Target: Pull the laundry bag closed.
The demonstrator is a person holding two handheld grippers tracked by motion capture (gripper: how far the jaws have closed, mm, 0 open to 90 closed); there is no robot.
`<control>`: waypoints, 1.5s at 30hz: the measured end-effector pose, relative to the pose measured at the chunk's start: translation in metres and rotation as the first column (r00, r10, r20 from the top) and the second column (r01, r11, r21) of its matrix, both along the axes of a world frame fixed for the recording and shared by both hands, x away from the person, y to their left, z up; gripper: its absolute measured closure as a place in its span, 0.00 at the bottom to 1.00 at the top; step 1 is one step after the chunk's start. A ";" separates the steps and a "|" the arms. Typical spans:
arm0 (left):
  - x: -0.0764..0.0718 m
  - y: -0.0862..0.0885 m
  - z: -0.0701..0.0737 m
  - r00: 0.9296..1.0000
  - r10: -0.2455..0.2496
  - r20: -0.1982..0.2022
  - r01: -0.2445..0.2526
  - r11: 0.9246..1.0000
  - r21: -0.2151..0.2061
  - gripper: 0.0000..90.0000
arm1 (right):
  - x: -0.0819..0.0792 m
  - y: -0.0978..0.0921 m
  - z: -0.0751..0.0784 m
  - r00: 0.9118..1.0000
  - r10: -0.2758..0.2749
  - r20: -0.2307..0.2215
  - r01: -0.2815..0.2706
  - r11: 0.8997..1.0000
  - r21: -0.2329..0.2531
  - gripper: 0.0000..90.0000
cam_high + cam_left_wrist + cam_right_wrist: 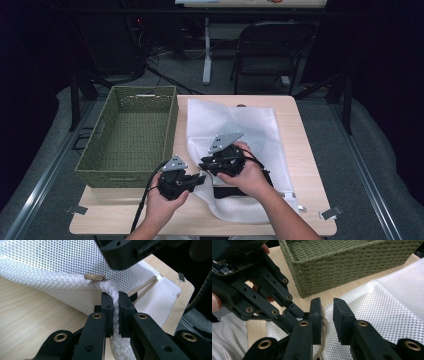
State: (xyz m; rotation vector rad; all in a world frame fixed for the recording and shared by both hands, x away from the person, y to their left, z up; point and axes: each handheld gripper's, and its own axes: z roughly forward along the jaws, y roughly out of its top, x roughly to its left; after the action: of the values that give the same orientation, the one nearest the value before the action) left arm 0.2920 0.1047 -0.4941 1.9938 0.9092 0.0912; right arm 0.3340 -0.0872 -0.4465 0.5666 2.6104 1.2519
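Left claw (pixel 113 312) clamped on a bunched fold of the white mesh bag (pixel 62 272), near the bag's edge by the table's front. Right claw (pixel 327 315) narrowly parted, empty, poised just above the same edge, jaws almost touching the mesh. Probably the opening step: bag mouth pinched on one side, other side not yet caught. Next move likely calls for closing the right claw on the opposite layer beside the small tan tab (pixel 95 277), then pulling apart. Farther off, green woven basket (pixel 130 135), just left of the bag.
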 end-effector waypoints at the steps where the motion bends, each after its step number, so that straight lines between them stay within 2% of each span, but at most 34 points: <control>1: 0.000 0.000 0.000 1.000 -0.001 0.000 0.001 1.000 0.002 0.95 | 0.000 0.002 -0.001 1.000 0.002 -0.005 -0.002 1.000 -0.001 0.84; 9: -0.001 -0.003 -0.003 1.000 -0.008 0.001 0.008 1.000 0.013 0.95 | 0.002 0.013 -0.008 1.000 0.006 -0.018 -0.006 1.000 -0.012 0.80; 14: -0.002 0.000 -0.004 1.000 -0.004 -0.003 0.004 1.000 0.005 0.95 | 0.005 0.016 -0.013 0.999 0.005 -0.037 -0.006 1.000 -0.029 0.84; 16: -0.002 0.001 -0.004 1.000 -0.003 -0.006 0.003 1.000 0.007 0.95 | 0.005 0.014 -0.014 0.999 0.006 -0.044 -0.007 1.000 -0.021 0.89; 21: -0.003 0.001 -0.005 1.000 -0.003 -0.007 0.003 1.000 0.010 0.95 | 0.005 0.008 -0.015 0.999 0.004 -0.049 -0.004 1.000 -0.003 0.92; 27: -0.006 0.001 -0.006 1.000 -0.006 -0.010 0.006 1.000 0.007 0.95 | 0.003 -0.001 -0.016 0.998 -0.002 -0.057 0.003 1.000 0.015 0.91; 29: -0.006 0.003 -0.006 1.000 -0.007 -0.006 0.007 1.000 0.019 0.95 | 0.002 -0.003 -0.017 0.998 -0.005 -0.061 0.006 1.000 0.021 0.90; 35: -0.007 0.008 -0.008 1.000 0.002 -0.011 -0.002 1.000 0.012 0.95 | 0.001 -0.012 -0.024 0.996 -0.009 -0.092 0.013 0.999 0.050 0.88; 45: -0.011 0.011 -0.013 1.000 0.007 -0.020 -0.006 1.000 0.026 0.95 | -0.001 -0.014 -0.040 0.991 0.007 -0.137 -0.001 0.999 0.043 0.86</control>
State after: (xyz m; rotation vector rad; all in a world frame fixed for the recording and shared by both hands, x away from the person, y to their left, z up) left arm 0.2811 0.1156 -0.5074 2.0188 0.9315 0.0869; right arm 0.3326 -0.1016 -0.4863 0.6788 2.7018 1.3173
